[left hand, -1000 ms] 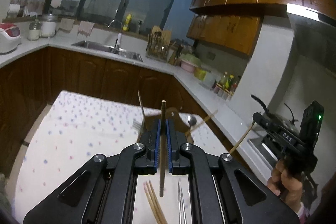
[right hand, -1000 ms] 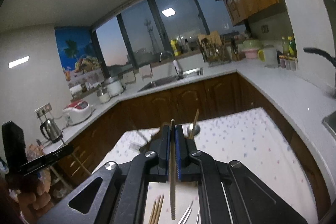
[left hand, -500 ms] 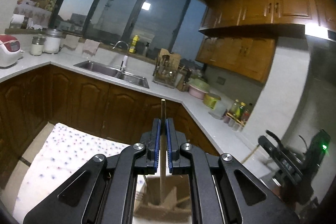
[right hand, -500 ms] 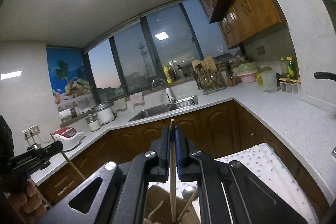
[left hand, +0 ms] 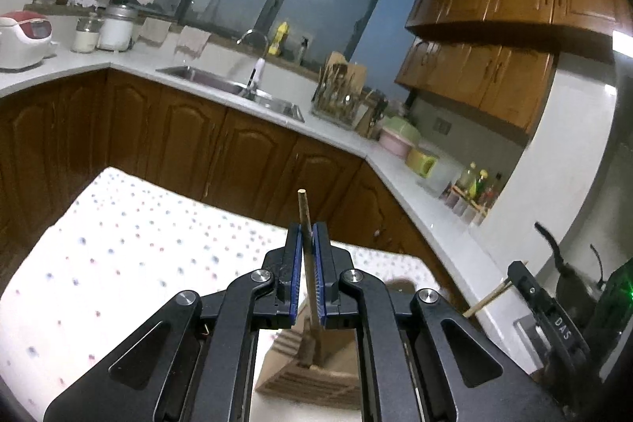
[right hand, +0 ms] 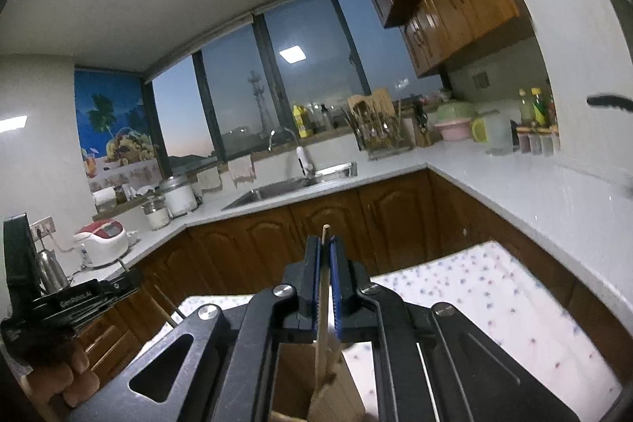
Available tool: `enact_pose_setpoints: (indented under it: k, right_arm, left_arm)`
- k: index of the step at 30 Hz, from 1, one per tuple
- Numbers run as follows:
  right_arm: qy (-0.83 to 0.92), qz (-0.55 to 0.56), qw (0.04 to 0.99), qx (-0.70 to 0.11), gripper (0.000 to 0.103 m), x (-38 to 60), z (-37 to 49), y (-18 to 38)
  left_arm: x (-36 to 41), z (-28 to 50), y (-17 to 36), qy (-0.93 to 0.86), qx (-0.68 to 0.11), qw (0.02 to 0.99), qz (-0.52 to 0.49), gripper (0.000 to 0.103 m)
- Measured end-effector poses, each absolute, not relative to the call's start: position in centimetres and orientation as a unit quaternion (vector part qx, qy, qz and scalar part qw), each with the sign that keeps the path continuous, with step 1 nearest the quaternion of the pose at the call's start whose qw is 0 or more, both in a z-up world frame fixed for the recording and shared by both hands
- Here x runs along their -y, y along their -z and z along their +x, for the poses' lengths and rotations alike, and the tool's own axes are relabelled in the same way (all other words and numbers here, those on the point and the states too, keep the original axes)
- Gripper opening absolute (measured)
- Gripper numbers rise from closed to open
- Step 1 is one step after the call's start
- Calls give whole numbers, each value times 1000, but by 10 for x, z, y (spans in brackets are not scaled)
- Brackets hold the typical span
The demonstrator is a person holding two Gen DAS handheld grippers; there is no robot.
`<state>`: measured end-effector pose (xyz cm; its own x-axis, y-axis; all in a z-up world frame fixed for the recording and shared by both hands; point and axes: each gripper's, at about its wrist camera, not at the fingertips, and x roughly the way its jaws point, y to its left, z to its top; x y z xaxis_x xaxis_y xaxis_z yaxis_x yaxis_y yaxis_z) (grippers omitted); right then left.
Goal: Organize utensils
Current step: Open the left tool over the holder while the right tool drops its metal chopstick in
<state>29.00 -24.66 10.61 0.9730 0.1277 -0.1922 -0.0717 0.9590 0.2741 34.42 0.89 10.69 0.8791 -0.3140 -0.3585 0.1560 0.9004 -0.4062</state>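
The left tongs (left hand: 307, 244) are closed tight on a dark chopstick (left hand: 305, 220), its top standing at 12 o'clock above the blue pads and its lower end reaching into a brown holder (left hand: 312, 374) at 6 o'clock on the dotted table (left hand: 118, 256). The right tongs (right hand: 326, 260) likewise pinch a paler chopstick (right hand: 323, 287), its foot down by the same holder (right hand: 316, 378).

Both sticks look light, stiff and smooth, so likely to pivot or slip in a two-point grip; a mid-shaft hold, as here, seems best.

Only the left view shows the holder's slatted side. Only the right view shows the person's left hand (right hand: 59, 378) (fingers wrapped around the grip) at 8 o'clock.
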Motion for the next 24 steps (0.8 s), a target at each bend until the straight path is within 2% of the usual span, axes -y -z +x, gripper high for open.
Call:
enact_pose_setpoints:
  k: [5,17,20,22,23,24]
  right_arm:
    - [-53,143,979,-135,5,250,293,-90]
    - [-54,152,976,-150,8,256,296,-90]
    - [-60,163,973,-155,13,259,296,-90]
    - [-62,165,972,-153,24,261,293,-93]
    - [-63,166,973,-149,35,262,290,-95]
    - [-64,169,973,-144,47,263,286,-97]
  left_arm:
    - [0,347,-94,132,-233,948,-172,6]
    - [7,352,-94,128,-254,946,-154,6]
    - [6,351,-95,134,-264,941,-164,21]
    - [4,343,-100,136,-257,941,-173,47]
    - [3,339,-103,136,-251,942,-175,52]
    - [2,334,-105,136,-246,943,-177,62]
